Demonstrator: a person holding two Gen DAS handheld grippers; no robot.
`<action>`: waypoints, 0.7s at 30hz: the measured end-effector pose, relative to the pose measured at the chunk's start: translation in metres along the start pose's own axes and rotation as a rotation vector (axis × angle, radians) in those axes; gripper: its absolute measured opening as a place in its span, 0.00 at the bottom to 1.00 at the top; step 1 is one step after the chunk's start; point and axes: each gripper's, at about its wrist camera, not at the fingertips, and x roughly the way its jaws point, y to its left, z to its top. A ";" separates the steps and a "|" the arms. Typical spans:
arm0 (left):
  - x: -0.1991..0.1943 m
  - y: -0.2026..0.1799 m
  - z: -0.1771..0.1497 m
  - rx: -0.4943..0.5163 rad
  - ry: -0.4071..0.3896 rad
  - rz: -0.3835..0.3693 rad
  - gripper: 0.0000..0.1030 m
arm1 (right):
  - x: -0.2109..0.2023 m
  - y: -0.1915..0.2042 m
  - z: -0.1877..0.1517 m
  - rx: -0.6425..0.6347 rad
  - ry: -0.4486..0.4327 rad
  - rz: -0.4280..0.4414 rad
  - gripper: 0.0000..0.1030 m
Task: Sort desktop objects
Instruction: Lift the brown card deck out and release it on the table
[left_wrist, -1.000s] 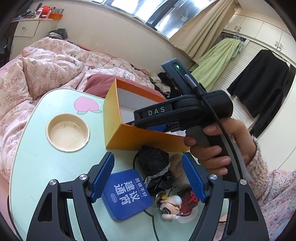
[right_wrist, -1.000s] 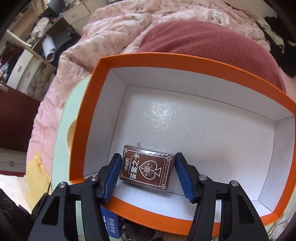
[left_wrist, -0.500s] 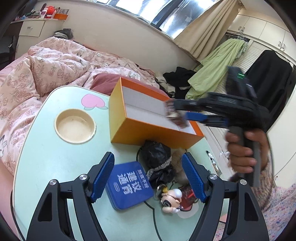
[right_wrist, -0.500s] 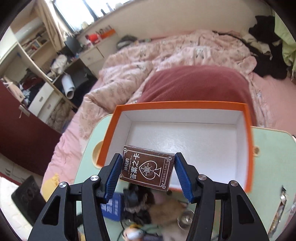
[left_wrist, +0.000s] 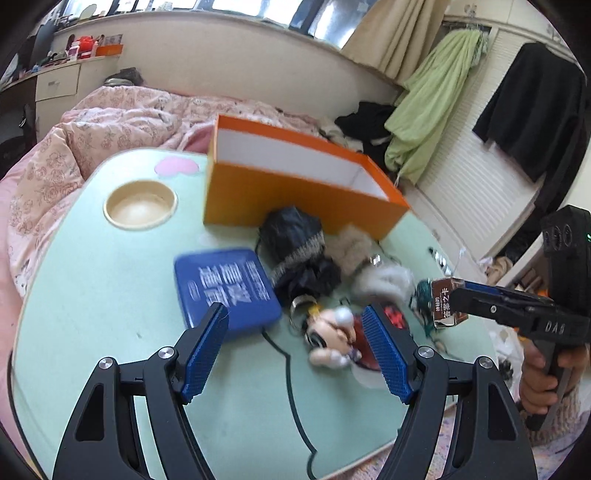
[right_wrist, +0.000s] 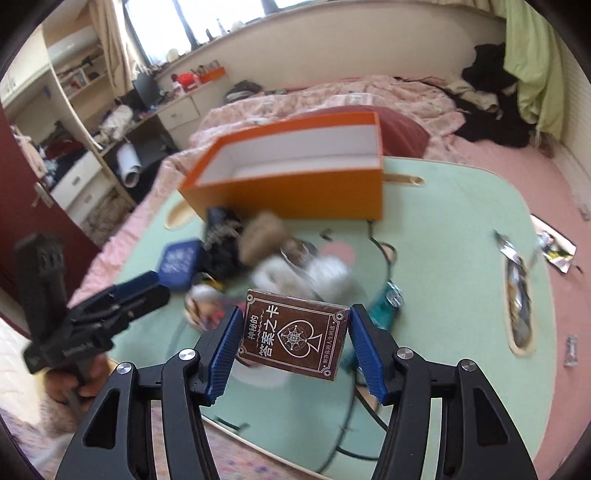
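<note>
My right gripper (right_wrist: 293, 341) is shut on a brown playing-card box (right_wrist: 293, 338) and holds it in the air over the near part of the mint-green table (right_wrist: 443, 240). The left wrist view shows the same card box (left_wrist: 445, 302) at the right, clear of the orange box (left_wrist: 295, 199). That orange box (right_wrist: 295, 195) stands with its top uncovered at the far side; its floor is hidden. My left gripper (left_wrist: 294, 312) is open above a small doll (left_wrist: 328, 339) and beside a blue tin (left_wrist: 225, 284). Nothing is between its fingers.
A black cloth bundle (left_wrist: 295, 240), fluffy beige and white items and a black cable (left_wrist: 291, 387) lie in front of the orange box. A round cup recess (left_wrist: 139, 205) is at the table's left. A slot with foil wrappers (right_wrist: 517, 295) is at its right. A pink quilted bed (left_wrist: 110, 122) lies behind.
My right gripper has drawn the card box up out of the orange box and back toward the table's near edge. My left gripper has shifted over the doll, away from the blue tin.
</note>
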 end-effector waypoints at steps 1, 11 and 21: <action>0.001 -0.004 -0.003 0.014 0.012 0.005 0.73 | 0.000 -0.001 -0.008 -0.004 -0.006 -0.023 0.57; 0.006 -0.016 -0.021 0.065 0.069 0.052 0.73 | 0.019 0.008 -0.045 -0.092 -0.067 -0.080 0.57; 0.013 -0.029 -0.032 0.148 0.104 0.075 0.73 | -0.006 -0.029 -0.044 0.066 -0.232 0.035 0.83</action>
